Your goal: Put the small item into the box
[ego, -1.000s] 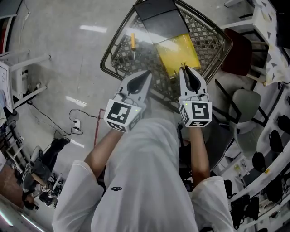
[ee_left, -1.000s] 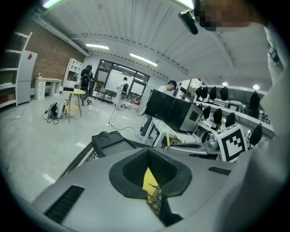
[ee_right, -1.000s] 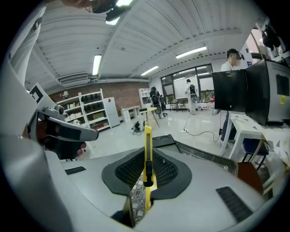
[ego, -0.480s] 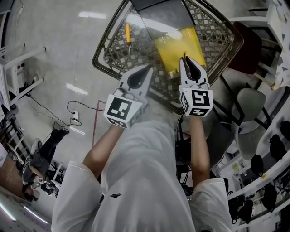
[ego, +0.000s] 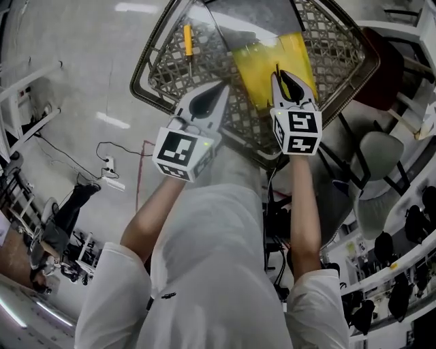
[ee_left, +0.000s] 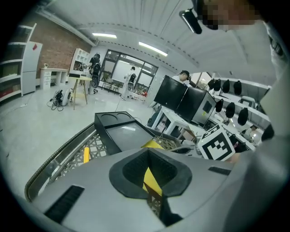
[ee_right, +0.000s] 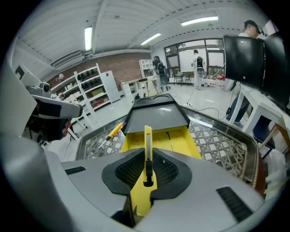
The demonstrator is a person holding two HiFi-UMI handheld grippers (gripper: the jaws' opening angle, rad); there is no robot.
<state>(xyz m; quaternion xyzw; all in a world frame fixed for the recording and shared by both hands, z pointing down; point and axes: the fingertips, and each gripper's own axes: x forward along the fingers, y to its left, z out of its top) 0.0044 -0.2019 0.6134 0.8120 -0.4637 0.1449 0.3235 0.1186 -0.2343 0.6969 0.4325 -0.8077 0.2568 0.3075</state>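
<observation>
A yellow box point(ego: 272, 58) with its dark lid point(ego: 253, 15) folded back lies on a lattice-top table point(ego: 167, 51). My right gripper point(ego: 277, 71) hangs over the box's near edge, shut on a thin yellow utility knife point(ee_right: 147, 149) that stands upright between the jaws. In the right gripper view the box point(ee_right: 183, 140) and the lid point(ee_right: 156, 113) lie straight ahead. My left gripper point(ego: 220, 89) hovers over the lattice just left of the box, shut with nothing in it. Through its pad cut-out, a strip of the box point(ee_left: 152, 179) shows.
A yellow-handled screwdriver point(ego: 187, 39) lies on the lattice at the far left, also in the right gripper view point(ee_right: 112, 130). A dark red chair point(ego: 392, 75) and a grey chair point(ego: 381, 153) stand to the right. Cables point(ego: 112, 180) trail over the floor at left.
Both grippers have come forward over the table. The right one, still carrying the knife, now reaches over the yellow box's near edge. The left one stays beside the box.
</observation>
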